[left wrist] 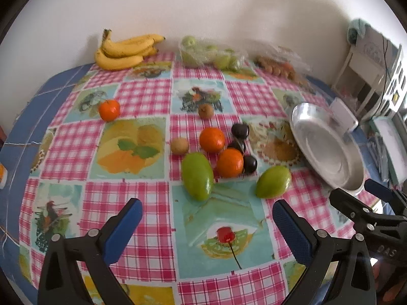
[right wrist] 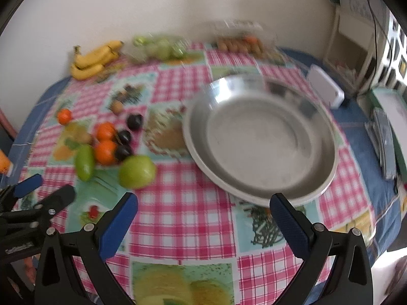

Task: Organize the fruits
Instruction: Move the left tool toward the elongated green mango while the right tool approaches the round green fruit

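On the checked tablecloth (right wrist: 183, 216) the metal bowl (right wrist: 259, 137) holds nothing; both grippers' fingers (left wrist: 292, 225) (right wrist: 119, 225) are spread.

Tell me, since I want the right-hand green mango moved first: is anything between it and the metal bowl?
Nothing visible: only bare tablecloth lies between the green mango and the metal bowl. The plums and oranges sit on the mango's far side.

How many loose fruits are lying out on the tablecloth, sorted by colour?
Orange: 3
Green: 2
Dark purple: 3
Brown: 2
Total: 10, not counting the banana bunch or bagged fruit.
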